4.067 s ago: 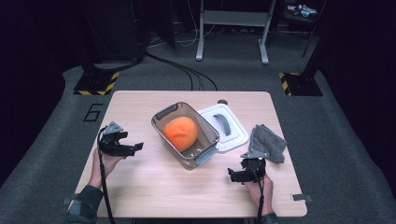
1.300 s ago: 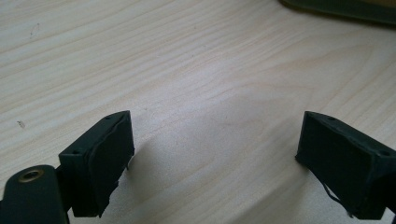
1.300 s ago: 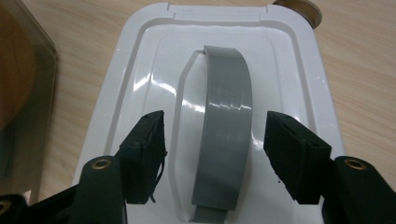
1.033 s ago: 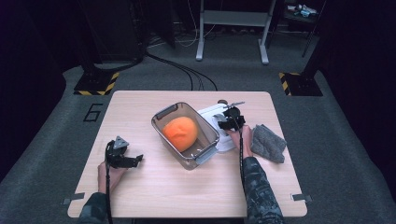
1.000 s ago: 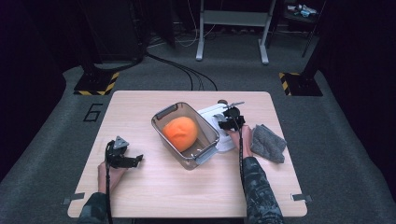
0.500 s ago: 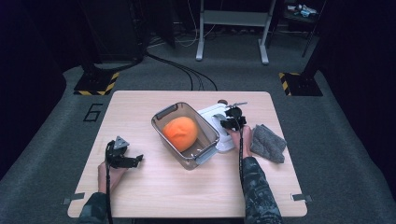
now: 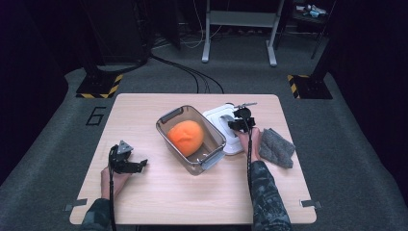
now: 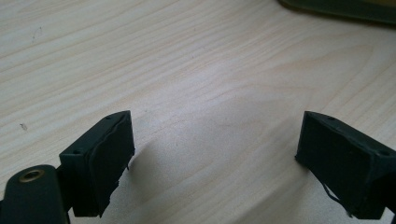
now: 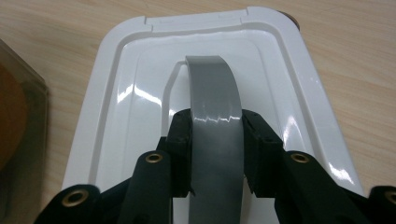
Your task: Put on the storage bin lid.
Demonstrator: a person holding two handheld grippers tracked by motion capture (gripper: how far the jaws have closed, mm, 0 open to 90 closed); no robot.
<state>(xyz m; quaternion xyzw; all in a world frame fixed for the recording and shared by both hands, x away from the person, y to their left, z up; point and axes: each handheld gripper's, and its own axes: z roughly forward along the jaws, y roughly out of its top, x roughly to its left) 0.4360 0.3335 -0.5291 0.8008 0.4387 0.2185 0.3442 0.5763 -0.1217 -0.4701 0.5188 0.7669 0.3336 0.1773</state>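
From where I stand, the person's right gripper [image 7: 239, 119] is out over the white lid [image 7: 220, 119] that lies flat on the wooden table [image 7: 192, 192], just beside the clear tub [image 7: 191, 138]. In the right gripper view the two black jaws are closed on the grey handle [image 9: 215, 126] that arches up from the middle of the lid [image 9: 126, 93]; the pads press against both edges of the strap, and the strap runs up between them. The lid's rim rests on the table, and its near corner sits touching or very close to the tub's side; I cannot tell which.

The tub stands at an angle near the middle of the table with a round orange thing [image 7: 185, 136] inside it, taking up much of its floor. The tub has a grey grip at each short end.

To the right of the person's right hand lies a crumpled grey cloth [image 7: 276, 146], near the lid but apart from it.

The left gripper [image 7: 137, 165] is well apart from all this, low over the bare wood near the table's front left. In the left gripper view its jaws stand wide apart with nothing between them but tabletop [image 8: 210, 70].
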